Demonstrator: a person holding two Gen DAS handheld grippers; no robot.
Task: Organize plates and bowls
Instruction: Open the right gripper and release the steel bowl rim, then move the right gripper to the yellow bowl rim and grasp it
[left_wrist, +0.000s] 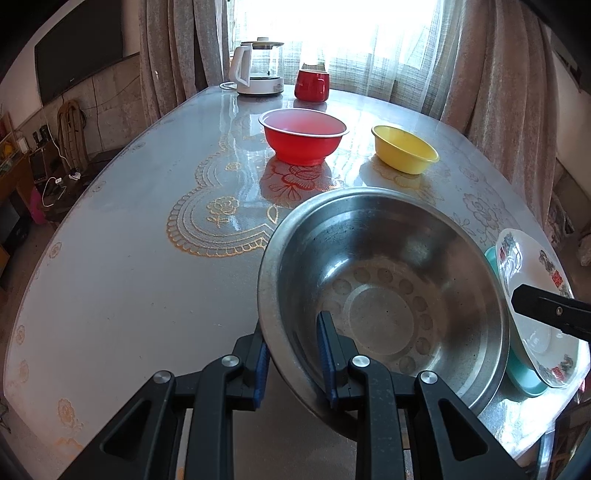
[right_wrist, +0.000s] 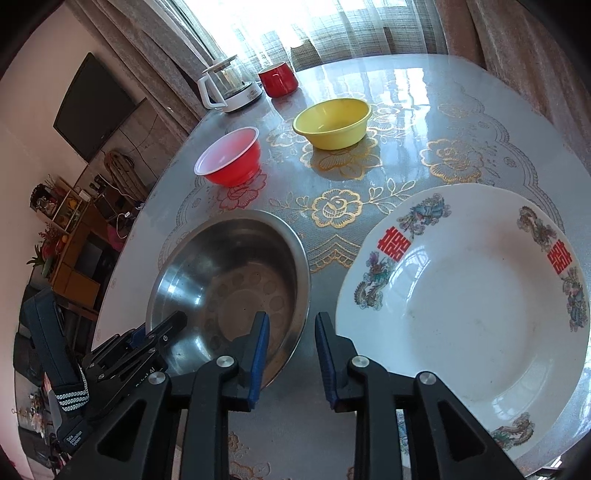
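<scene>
Steel bowl is tilting up off the table near its front edge, its near rim sitting between the blue pads of the left gripper, one pad outside the wall and one inside. The jaws are standing narrow; they appear to be pinching the rim, though the contact itself is hard to confirm. The right gripper is hovering over bare table in the gap between the steel bowl and the white plate, its jaws a little apart and holding nothing. The plate, printed with red characters and dragons, is lying just beside the bowl, and the left wrist view shows it resting on something teal, probably another dish. Farther back the red bowl and the yellow bowl are standing well apart, with a kettle and a red mug at the far end.

Risks, as I judge them: a thin, smooth metal rim held at one point is likely to swing or slip if lifted fast, and a dropped bowl would be landing close to the table edge. The bowl's far side is nearly touching the plate, so swinging it rightward could be knocking the plate off its teal support. Both grippers are working close together and could collide.
</scene>
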